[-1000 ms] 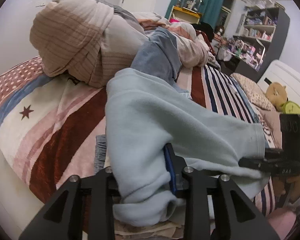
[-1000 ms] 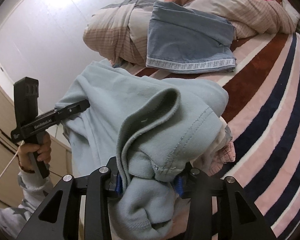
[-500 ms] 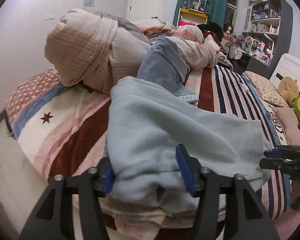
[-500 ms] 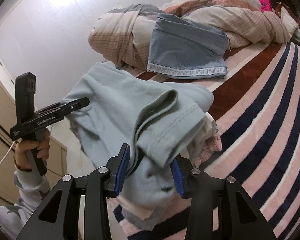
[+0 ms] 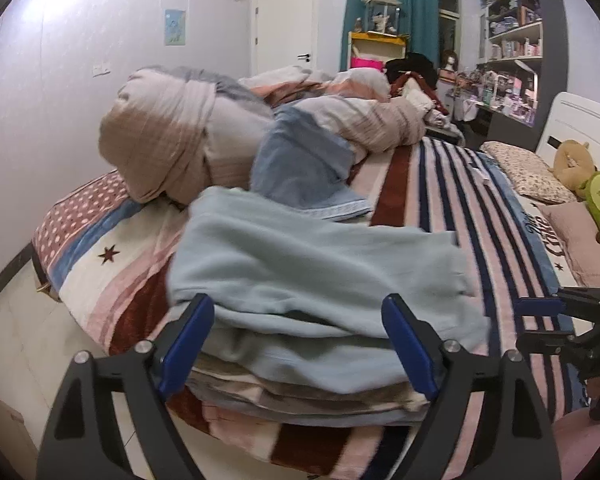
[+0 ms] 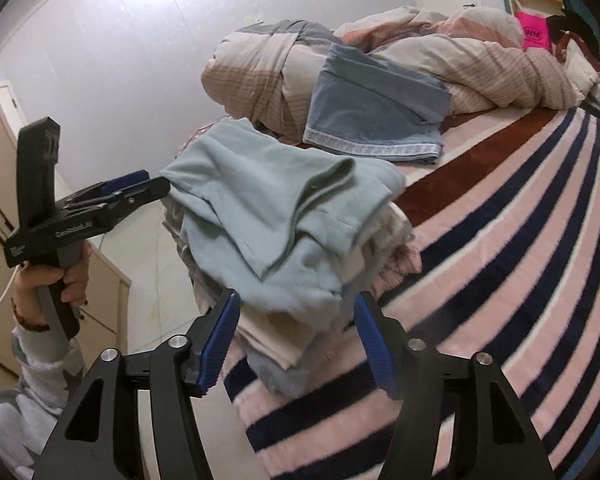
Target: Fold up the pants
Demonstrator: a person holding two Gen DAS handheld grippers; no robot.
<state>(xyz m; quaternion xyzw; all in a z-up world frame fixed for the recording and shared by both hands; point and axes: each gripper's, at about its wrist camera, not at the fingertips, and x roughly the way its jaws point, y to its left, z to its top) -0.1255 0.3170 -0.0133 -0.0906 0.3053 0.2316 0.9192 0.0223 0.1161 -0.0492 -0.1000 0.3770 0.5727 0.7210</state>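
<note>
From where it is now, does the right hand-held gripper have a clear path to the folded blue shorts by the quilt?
Probably not directly: the light blue pants, on a stack of folded clothes, lie between the right hand-held gripper and the blue shorts. Its jaws are opening, gripping nothing.

A second ago both hand-held grippers pinched the light blue pants point(image 5: 320, 276). Now the left hand-held gripper point(image 5: 298, 344) and the right hand-held gripper point(image 6: 296, 340) have let go and drawn back, jaws opening, pads clear of the cloth. The pants lie folded on a stack of clothes point(image 6: 284, 336) on the bed.
</note>
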